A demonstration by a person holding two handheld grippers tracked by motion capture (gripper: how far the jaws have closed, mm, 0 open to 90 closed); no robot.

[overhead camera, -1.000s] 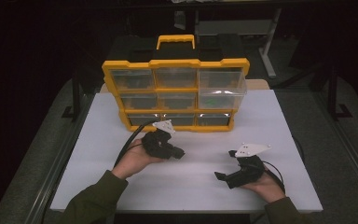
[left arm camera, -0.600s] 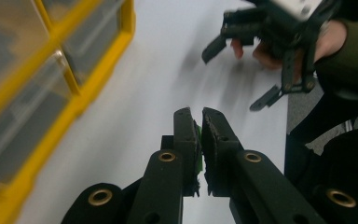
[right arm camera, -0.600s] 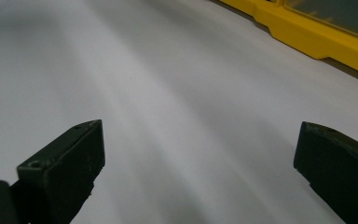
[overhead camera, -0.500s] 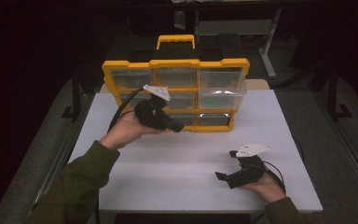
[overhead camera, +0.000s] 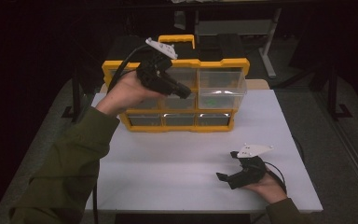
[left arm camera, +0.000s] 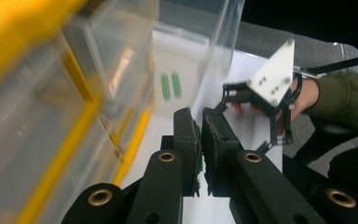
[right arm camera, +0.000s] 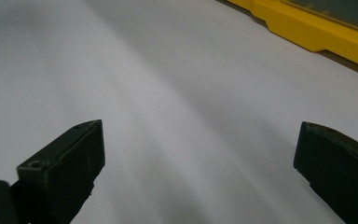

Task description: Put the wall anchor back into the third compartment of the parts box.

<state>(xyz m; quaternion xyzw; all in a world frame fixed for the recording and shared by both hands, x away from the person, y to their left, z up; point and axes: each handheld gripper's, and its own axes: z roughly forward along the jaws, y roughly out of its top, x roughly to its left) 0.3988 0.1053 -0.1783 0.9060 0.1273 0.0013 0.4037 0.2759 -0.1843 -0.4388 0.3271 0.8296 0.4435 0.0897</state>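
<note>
A yellow organizer [overhead camera: 177,127] with clear drawers stands upright at the back of the white table [overhead camera: 168,158]. Its top right drawer [overhead camera: 223,88] is pulled out, with small green pieces [overhead camera: 209,99] inside; in the left gripper view two green pieces [left arm camera: 170,86] show through the drawer's clear wall. My left gripper [overhead camera: 184,91] is held high in front of the top row, just left of that drawer. Its jaws [left arm camera: 200,114] are nearly together, with a thin green sliver [left arm camera: 198,158] pinched between the pads. My right gripper [overhead camera: 223,177] rests on the table at the front right, jaws wide apart [right arm camera: 198,128] with nothing between them.
The organizer's yellow base [right arm camera: 307,28] runs across the top right of the right gripper view. Bare white table lies between the organizer and the front edge. Dark floor and a table frame [overhead camera: 270,46] surround the table.
My left hand has risen from the table in front of the bottom drawers to the top row, jaws still together. The right hand has stayed put.
</note>
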